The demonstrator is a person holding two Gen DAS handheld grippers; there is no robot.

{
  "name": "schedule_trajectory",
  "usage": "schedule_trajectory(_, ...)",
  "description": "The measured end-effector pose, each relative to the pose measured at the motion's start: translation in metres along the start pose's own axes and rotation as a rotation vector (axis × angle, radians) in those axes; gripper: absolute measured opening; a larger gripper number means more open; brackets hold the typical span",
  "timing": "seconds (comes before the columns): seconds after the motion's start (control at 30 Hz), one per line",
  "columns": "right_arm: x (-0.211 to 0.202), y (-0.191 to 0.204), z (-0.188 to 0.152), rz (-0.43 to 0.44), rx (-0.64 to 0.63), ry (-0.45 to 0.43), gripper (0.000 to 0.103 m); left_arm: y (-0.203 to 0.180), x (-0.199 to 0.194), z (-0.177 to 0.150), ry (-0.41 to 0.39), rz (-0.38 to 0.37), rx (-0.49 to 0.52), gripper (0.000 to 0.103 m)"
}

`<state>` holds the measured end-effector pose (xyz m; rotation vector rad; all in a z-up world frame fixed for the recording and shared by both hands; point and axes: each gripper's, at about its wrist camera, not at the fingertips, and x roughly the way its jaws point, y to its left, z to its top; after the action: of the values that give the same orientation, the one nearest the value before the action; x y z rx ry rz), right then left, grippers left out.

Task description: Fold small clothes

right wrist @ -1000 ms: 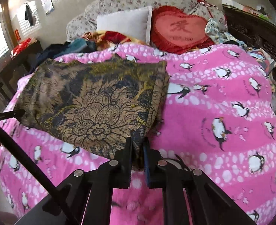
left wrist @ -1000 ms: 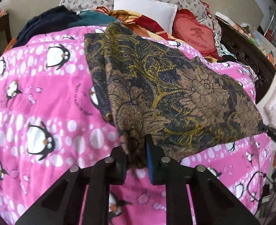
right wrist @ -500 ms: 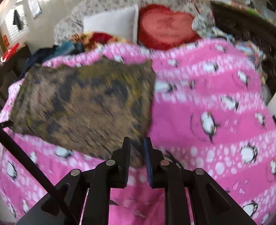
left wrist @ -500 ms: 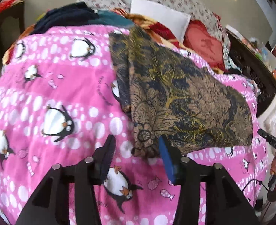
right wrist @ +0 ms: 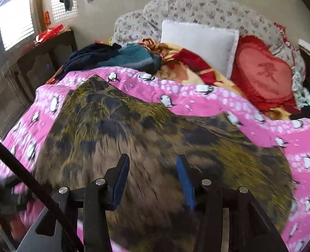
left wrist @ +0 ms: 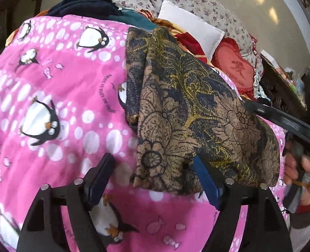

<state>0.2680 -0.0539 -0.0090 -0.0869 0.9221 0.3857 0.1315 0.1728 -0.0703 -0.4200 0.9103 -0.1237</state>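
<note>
Two tools are seen above a bed covered by a pink penguin blanket point(left wrist: 56, 88). A folded brown and dark blue patterned garment point(left wrist: 188, 113) is spread flat on that blanket, lying across the middle of the bed below the pillows. The left tool point(left wrist: 153, 180) is released and its jaws are opening; the garment's near corner lies between the two pads, and neither pad is seen pressing on it. The right tool point(right wrist: 153, 178) is also released, with jaws opening, and it is held over the garment's near part; the cloth beneath is blurred, and nothing is gripped. In the left wrist view the right tool's black body is seen at the right edge, held by a hand point(left wrist: 304, 174). Behind the blanket a white pillow point(right wrist: 199, 44), a red heart-shaped cushion point(right wrist: 264, 73) and a heap of dark clothes point(right wrist: 113, 56) are seen.
</note>
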Motion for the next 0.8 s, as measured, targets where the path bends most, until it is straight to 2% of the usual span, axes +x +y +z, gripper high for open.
schedule_trajectory(0.07, 0.024, 0.003, 0.004, -0.023, 0.004, 0.047, 0.051, 0.002, 0.002, -0.002, -0.018, -0.020, -0.003, 0.084)
schedule_trajectory(0.13, 0.028, 0.010, 0.010, -0.048, -0.016, 0.065, 0.054, 0.000, 0.003, -0.004, -0.025, -0.036, 0.022, 0.090)
schedule_trajectory(0.23, 0.016, 0.025, 0.029, 0.011, -0.012, 0.060, 0.056, -0.001, 0.005, -0.005, -0.031, -0.055, 0.029, 0.096)
schedule_trajectory(0.27, 0.014, 0.036, 0.037, 0.015, -0.028, 0.049, 0.063, -0.002, 0.006, -0.004, -0.029, -0.060, 0.032, 0.097)
schedule_trajectory(0.3, 0.013, 0.045, 0.043, 0.015, -0.043, 0.044, 0.075, -0.002, 0.006, -0.004, -0.029, -0.066, 0.028, 0.097)
schedule_trajectory(0.37, 0.016, 0.071, 0.058, 0.026, -0.076, 0.036, 0.083, 0.002, 0.005, -0.003, -0.037, -0.094, -0.001, 0.097)
schedule_trajectory(0.43, 0.028, 0.098, 0.073, 0.028, -0.116, 0.041, 0.083, 0.008, 0.005, -0.002, -0.037, -0.122, -0.038, 0.097)
schedule_trajectory(0.53, 0.056, 0.135, 0.092, 0.046, -0.161, 0.097, 0.084, 0.011, 0.004, -0.003, -0.042, -0.135, -0.053, 0.097)
schedule_trajectory(0.8, 0.101, 0.165, 0.101, 0.022, -0.197, 0.220, 0.090, 0.026, 0.005, 0.001, -0.038, -0.162, -0.103, 0.097)
